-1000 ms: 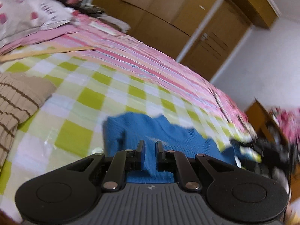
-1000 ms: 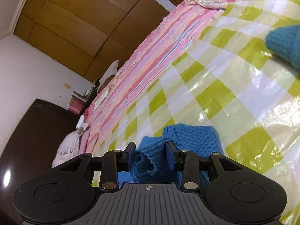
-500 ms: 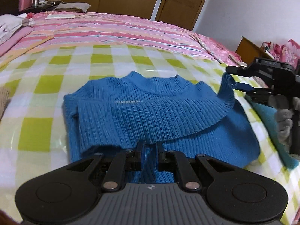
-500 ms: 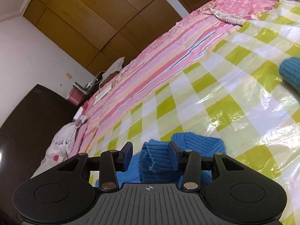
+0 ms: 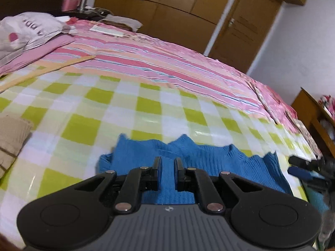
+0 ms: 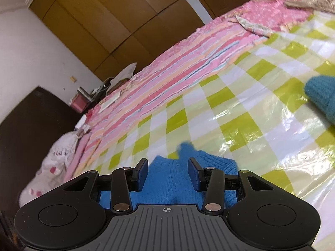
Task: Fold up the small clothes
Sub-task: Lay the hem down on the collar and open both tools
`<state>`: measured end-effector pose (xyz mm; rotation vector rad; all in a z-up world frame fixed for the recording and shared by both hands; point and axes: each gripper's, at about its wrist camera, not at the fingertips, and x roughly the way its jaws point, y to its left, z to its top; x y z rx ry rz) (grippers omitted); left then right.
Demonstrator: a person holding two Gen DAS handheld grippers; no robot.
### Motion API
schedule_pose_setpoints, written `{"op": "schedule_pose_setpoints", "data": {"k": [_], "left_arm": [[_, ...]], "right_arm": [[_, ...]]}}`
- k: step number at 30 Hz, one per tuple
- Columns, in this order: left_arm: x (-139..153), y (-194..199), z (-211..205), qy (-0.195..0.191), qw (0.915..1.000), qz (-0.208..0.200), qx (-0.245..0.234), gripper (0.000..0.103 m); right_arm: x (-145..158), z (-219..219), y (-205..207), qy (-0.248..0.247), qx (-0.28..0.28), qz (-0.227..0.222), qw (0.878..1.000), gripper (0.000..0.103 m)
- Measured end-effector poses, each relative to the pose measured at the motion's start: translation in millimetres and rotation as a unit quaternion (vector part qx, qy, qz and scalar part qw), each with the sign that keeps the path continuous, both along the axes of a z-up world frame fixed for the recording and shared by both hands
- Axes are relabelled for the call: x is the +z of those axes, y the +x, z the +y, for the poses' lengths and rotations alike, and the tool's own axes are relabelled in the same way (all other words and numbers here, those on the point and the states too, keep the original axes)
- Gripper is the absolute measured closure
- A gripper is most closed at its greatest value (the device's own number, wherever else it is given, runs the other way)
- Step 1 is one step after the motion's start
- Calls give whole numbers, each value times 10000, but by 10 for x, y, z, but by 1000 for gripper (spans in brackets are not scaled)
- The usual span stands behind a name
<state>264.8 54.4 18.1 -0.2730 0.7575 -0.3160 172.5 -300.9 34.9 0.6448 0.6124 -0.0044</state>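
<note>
Now the left gripper (image 5: 167,165) pinches the blue sweater (image 5: 209,163) on the checked sheet (image 5: 83,125) to pull it flat, while the right gripper (image 6: 167,169), jaws apart, has just let go.

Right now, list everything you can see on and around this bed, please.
blue sweater: one, blue, on the checked cover, at both claws
teal knit: one, teal, on the cover, right edge of the right view
striped knit: one, beige with brown stripes, left edge of the left view
checked cover: one, green and white, over the bed
striped bedding: one, pink, behind the cover
wardrobe: one, brown wood, beyond the bed
left claw: one, black, shut on the blue sweater
right claw: one, black, open; jaws have just been opening, sweater between them unpinched
</note>
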Motion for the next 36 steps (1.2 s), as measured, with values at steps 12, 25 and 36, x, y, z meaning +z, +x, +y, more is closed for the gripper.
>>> {"op": "schedule_pose_setpoints", "data": {"k": [12, 25, 36], "left_arm": [[-288, -454, 346, -48, 9990, 413, 176, 86], [-379, -889, 518, -161, 9981, 546, 254, 85], [-411, -1068, 635, -419, 9975, 530, 211, 85]], "right_arm": [[-212, 292, -249, -1827, 210, 750, 9801, 68], [-274, 225, -402, -1762, -9, 1198, 9770, 85], [-147, 292, -646, -1691, -196, 1108, 9792, 80]]}}
